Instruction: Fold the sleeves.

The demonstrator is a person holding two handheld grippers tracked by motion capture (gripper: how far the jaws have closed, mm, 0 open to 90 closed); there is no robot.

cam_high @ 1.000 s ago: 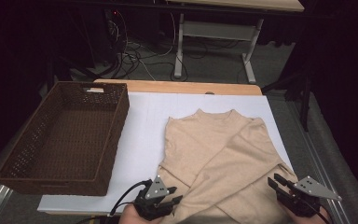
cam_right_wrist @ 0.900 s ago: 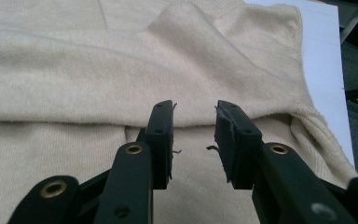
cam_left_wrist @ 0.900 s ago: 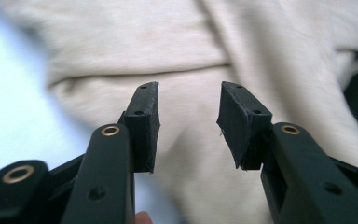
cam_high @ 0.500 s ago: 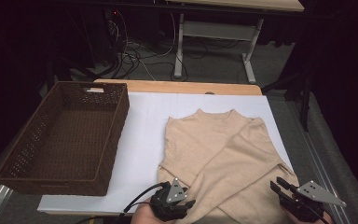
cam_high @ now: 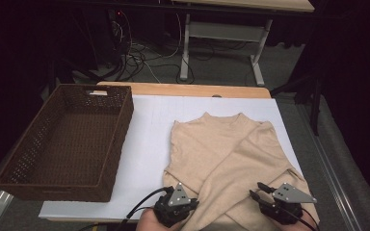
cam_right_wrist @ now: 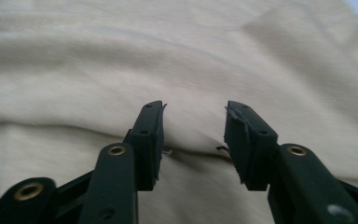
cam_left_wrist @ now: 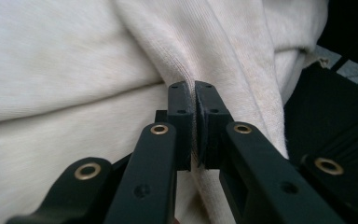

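Now the left tool [cam_high: 189,203] has just clamped onto the near hem of the beige sweater [cam_high: 226,154], lying sleeves-crossed on the white worktop [cam_high: 149,139]; the right tool [cam_high: 259,190] has been opening, fabric ahead (unpinched). Best pinch level, then fold evenly.

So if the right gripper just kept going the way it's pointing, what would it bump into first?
Most likely the beige sweater. The right gripper has its jaws apart and aims straight at the cloth, with nothing else in between. How close it already is I cannot tell.
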